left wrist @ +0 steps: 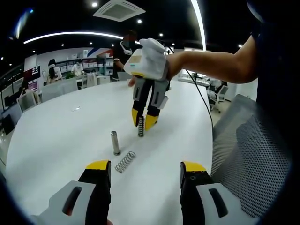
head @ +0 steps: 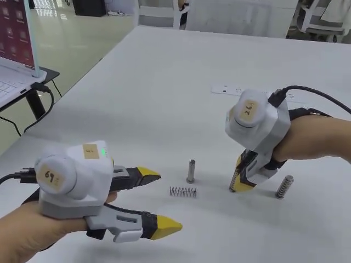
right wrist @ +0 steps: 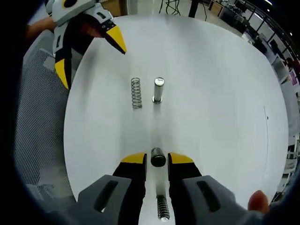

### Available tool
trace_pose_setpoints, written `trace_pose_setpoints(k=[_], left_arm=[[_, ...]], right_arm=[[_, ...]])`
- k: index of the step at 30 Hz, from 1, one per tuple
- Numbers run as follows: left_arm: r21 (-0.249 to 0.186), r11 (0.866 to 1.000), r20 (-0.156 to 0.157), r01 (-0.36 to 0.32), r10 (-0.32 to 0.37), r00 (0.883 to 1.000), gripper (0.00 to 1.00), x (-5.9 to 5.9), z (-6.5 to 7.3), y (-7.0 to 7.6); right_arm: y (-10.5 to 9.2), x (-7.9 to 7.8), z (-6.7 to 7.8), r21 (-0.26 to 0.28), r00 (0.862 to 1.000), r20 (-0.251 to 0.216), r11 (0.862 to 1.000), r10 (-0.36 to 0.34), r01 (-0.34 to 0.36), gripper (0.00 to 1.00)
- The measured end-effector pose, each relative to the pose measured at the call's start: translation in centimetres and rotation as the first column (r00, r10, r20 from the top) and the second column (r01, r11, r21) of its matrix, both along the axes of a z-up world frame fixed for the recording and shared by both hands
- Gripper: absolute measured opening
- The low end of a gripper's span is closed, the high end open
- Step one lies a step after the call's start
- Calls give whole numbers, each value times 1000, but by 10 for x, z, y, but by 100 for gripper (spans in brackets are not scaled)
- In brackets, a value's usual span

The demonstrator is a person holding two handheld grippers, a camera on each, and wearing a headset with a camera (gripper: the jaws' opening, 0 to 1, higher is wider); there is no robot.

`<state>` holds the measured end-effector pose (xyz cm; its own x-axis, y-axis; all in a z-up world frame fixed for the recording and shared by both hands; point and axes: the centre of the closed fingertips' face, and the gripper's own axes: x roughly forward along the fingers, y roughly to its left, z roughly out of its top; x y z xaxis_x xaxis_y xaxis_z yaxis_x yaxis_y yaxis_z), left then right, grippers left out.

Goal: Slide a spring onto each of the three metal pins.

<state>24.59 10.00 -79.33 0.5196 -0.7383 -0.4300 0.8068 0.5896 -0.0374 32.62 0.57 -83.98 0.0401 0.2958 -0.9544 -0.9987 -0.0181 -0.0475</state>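
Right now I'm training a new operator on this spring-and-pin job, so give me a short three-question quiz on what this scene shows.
1. True or false: the left gripper has its jaws open.
2. Where is the loose spring? A) on its side on the table, beside the bare pin; B) slid over that pin; C) between the left gripper's jaws.
3. How many pins stand with no spring on them?
Key: 1 true; 2 A; 3 one.
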Motion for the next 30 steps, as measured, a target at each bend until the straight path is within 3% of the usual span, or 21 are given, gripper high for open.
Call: trace_pose_setpoints(k=[18, 30], left_arm=[[2, 1000, 3, -1, 1, 1000, 55, 0, 0, 1], [5, 1000, 4, -4, 4, 1000, 55, -1, 0, 3]], right_arm=[[8, 0, 10, 34, 1000, 27, 999, 12, -13, 23], [26, -7, 21, 53, 997, 51, 997, 56, -58, 23]])
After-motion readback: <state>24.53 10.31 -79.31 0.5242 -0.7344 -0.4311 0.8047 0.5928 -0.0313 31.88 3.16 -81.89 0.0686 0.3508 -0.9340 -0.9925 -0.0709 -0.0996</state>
